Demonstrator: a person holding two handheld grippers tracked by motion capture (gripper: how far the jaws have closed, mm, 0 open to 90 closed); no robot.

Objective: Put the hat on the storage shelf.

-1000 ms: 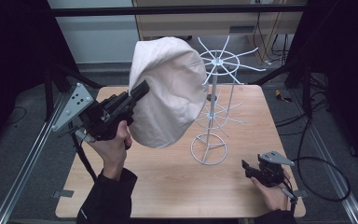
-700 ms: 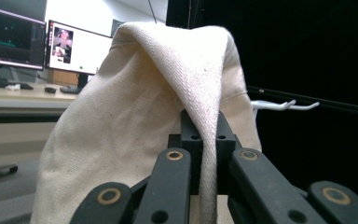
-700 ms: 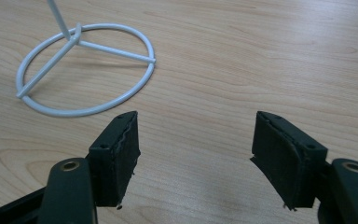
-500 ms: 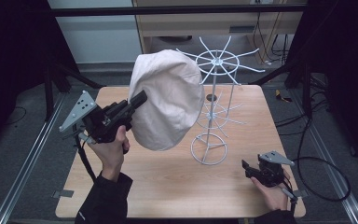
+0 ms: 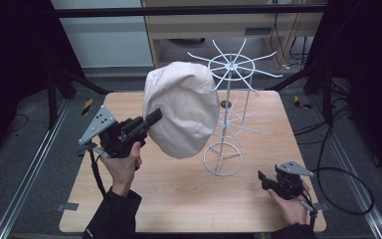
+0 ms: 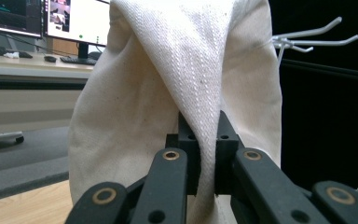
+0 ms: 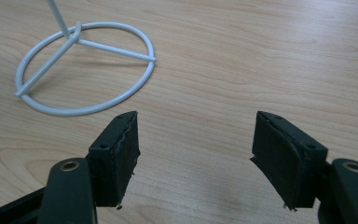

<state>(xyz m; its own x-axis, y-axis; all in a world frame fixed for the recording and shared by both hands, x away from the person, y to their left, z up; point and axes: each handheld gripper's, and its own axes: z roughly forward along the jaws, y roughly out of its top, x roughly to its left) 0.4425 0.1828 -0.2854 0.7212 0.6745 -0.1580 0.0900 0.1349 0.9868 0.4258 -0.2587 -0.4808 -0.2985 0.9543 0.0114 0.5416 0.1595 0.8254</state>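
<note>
A cream cloth hat (image 5: 181, 109) hangs in the air over the table's middle, beside the white wire rack (image 5: 229, 94). My left gripper (image 5: 154, 117) is shut on a fold of the hat's fabric; in the left gripper view the hat (image 6: 186, 70) is pinched between the jaws of the left gripper (image 6: 207, 140), with rack hooks (image 6: 307, 39) showing behind it. Its top edge lies close to the rack's upper spokes; I cannot tell whether it touches them. My right gripper (image 5: 264, 180) rests low at the table's front right, open and empty. In the right gripper view the right gripper (image 7: 196, 154) points at bare wood, near the rack's ring base (image 7: 86, 65).
The wooden table (image 5: 144, 209) sits in a dark metal frame. A small dark round spot (image 5: 225, 104) lies on the tabletop behind the rack. Cables (image 5: 338, 174) trail off the right side. A desk with monitors (image 6: 51, 18) stands beyond the table.
My left gripper has come down with the hat, which now hangs lower beside the rack. The right gripper has stayed where it was.
</note>
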